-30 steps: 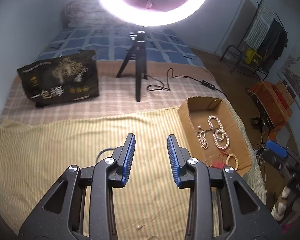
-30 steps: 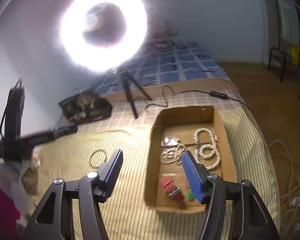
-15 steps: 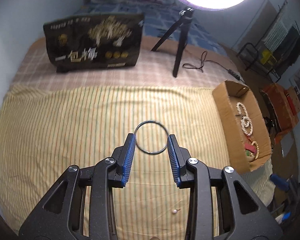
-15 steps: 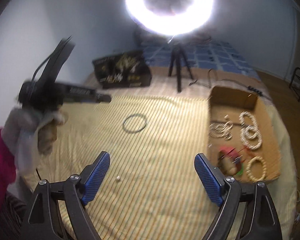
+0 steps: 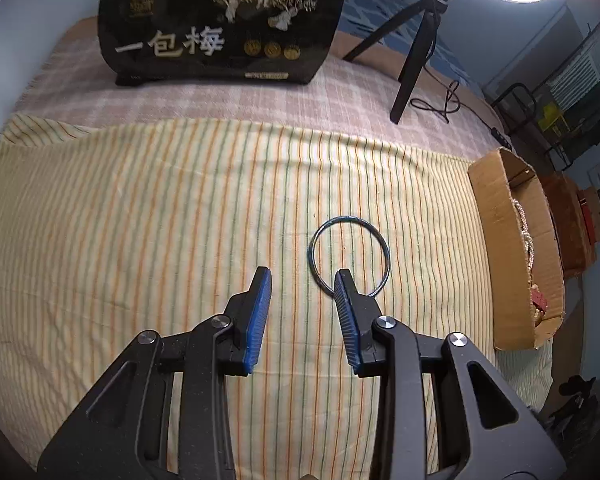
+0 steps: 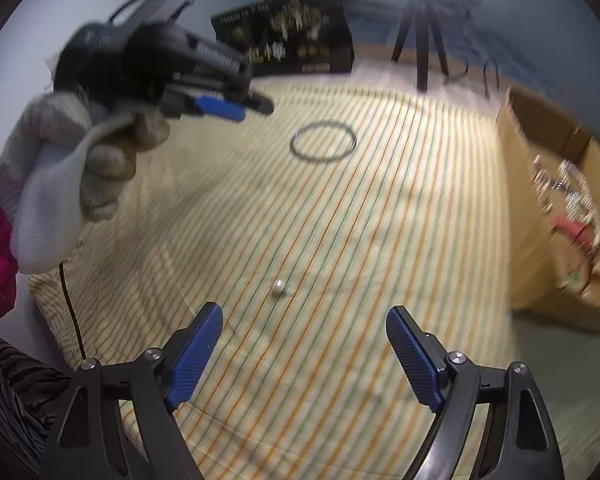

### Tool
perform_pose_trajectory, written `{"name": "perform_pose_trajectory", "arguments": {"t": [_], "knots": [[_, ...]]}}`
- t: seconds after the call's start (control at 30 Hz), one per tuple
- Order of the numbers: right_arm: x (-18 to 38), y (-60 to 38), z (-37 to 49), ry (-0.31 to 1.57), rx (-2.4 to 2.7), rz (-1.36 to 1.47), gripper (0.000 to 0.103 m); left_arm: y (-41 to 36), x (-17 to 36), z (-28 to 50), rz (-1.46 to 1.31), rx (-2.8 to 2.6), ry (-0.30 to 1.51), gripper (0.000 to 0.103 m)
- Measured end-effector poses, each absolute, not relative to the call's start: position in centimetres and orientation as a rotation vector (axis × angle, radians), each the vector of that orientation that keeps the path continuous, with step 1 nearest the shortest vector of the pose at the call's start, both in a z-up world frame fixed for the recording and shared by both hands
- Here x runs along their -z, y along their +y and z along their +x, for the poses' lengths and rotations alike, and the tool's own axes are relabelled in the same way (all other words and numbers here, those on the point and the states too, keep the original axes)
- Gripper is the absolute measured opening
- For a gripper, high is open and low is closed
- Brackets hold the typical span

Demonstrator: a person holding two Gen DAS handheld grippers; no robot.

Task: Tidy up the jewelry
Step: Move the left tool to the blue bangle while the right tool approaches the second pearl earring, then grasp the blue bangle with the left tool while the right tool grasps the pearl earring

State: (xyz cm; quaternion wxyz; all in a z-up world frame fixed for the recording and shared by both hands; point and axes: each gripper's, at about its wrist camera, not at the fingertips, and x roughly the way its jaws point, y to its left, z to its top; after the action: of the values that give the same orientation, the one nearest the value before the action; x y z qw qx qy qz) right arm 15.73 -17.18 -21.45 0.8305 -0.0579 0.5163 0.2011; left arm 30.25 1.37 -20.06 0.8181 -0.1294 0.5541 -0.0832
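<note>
Left gripper [image 5: 303, 280] now hovers lower, its tip overlapping the bangle [image 5: 349, 257]

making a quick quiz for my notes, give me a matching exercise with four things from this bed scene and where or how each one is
Things:
1. bangle
2. pearl bead
3. cardboard box
4. black bag

Places or states:
A. standing upright at the far end of the bed
B. at the bed's right edge, holding necklaces
C. flat on the striped cloth, just ahead of the left gripper
D. loose on the cloth, ahead of the open right gripper

Pairs: 1-C, 2-D, 3-B, 4-A
</note>
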Motion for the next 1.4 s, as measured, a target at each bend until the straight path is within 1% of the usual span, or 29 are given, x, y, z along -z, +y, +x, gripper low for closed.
{"name": "perform_pose_trajectory", "arguments": {"t": [0.17, 0.27, 0.33, 0.37, 0.4, 0.47, 0.57, 0.83, 0.9, 1.13, 1.17, 1.3, 1.37, 1.4], "knots": [[23.6, -16.4, 15.6, 1.130, -0.428, -0.128, 0.071, 0.1, 21.3, 31.0, -0.256, 0.183, 1.207, 0.033], [24.2, -16.0, 15.4, 1.133, -0.434, -0.153, 0.071, -0.7, 21.9, 31.4, -0.244, 0.186, 1.217, 0.033], [24.3, -16.2, 15.7, 1.135, -0.433, -0.125, 0.071, -1.0, 22.1, 31.6, -0.236, 0.181, 1.221, 0.028], [24.3, -16.4, 16.0, 1.136, -0.430, -0.099, 0.069, -1.2, 22.3, 31.8, -0.236, 0.179, 1.228, 0.026], [24.3, -16.5, 16.3, 1.139, -0.425, -0.069, 0.067, -1.2, 22.4, 31.9, -0.240, 0.177, 1.229, 0.026], [24.4, -16.5, 16.9, 1.147, -0.423, -0.028, 0.061, -1.4, 22.6, 32.1, -0.242, 0.172, 1.232, 0.026], [24.6, -16.3, 17.4, 1.154, -0.416, -0.012, 0.056, -1.4, 22.9, 32.4, -0.250, 0.167, 1.235, 0.026], [24.7, -15.5, 17.5, 1.150, -0.399, -0.011, 0.051, -1.6, 23.8, 33.6, -0.269, 0.168, 1.250, 0.026], [24.8, -15.4, 17.5, 1.144, -0.398, -0.029, 0.051, -1.7, 24.1, 33.9, -0.259, 0.163, 1.254, 0.026], [25.4, -14.1, 17.3, 1.104, -0.391, -0.112, 0.046, -2.4, 25.1, 33.9, -0.196, 0.152, 1.242, 0.026], [25.4, -14.1, 17.2, 1.096, -0.391, -0.119, 0.042, -2.6, 25.1, 33.9, -0.182, 0.151, 1.238, 0.025], [25.5, -13.7, 17.0, 1.070, -0.380, -0.169, 0.033, -2.7, 25.2, 33.9, -0.153, 0.130, 1.229, 0.011], [25.4, -13.7, 16.9, 1.067, -0.378, -0.169, 0.024, -2.4, 25.2, 33.9, -0.158, 0.123, 1.230, 0.007], [25.4, -13.8, 16.9, 1.066, -0.378, -0.166, 0.021, -2.3, 25.1, 33.9, -0.160, 0.121, 1.231, 0.005]]}}
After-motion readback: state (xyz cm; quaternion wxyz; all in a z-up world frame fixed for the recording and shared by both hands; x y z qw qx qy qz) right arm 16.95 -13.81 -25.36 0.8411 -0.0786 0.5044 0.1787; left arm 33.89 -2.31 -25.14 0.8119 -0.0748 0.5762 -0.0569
